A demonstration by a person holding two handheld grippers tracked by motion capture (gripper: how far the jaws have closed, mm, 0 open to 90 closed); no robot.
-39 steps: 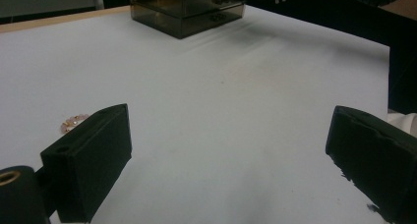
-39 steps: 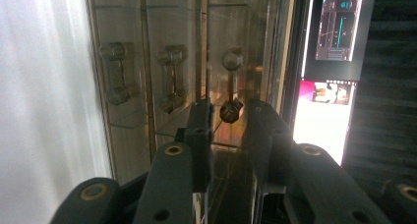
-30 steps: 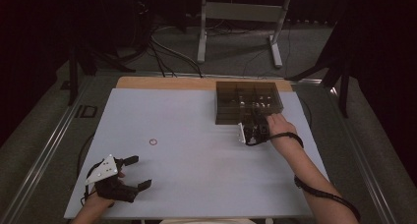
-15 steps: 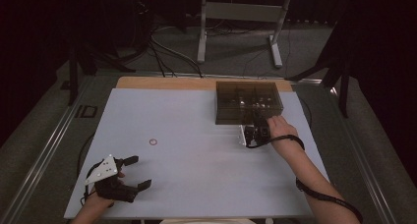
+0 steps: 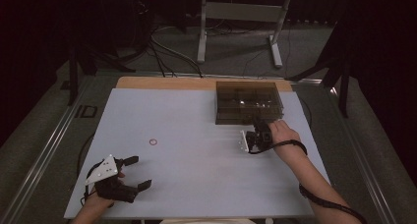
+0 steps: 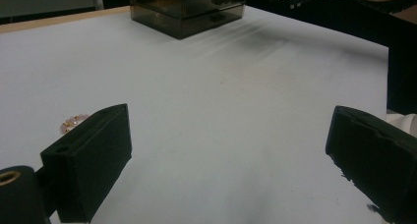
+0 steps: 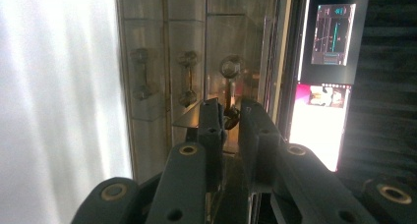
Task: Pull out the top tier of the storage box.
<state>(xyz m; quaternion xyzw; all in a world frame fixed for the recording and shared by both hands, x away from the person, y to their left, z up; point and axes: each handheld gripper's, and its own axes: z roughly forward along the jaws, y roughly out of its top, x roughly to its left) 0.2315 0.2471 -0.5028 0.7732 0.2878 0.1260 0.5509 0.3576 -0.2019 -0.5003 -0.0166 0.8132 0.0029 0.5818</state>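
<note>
We find the right gripper (image 5: pixel 256 135) at the near edge of the smoked compartment box (image 5: pixel 248 102), which sits toward the far right of the tabletop (image 5: pixel 196 184). In the right gripper view its jaws stand nearly together, with a small dark metal piece (image 7: pixel 230 117) between the tips. We judge that they are clenched on this piece, though dim light hides the contact at the pads. The piece lies directly ahead of the gripper, at the box wall. Beyond it, similar metal fittings (image 7: pixel 188 79) stand in separate compartments, their long axes in line with the jaws as that camera sees them.

The left gripper (image 5: pixel 128 177) rests at the near left corner of the tabletop, released, its jaws wide apart and nothing between them. A small pink ring (image 5: pixel 153 142) lies on the bare surface ahead of it, well apart from the box. In the left gripper view this ring (image 6: pixel 74 122) shows just past the left jaw.

The governing relation is plain: the box and the held piece lie on the right side, at the right gripper and far from the left one. We judge that the coming move belongs to the right hand (image 5: pixel 282 134) and runs along the jaw axis, either into a compartment or back out of the box.
</note>
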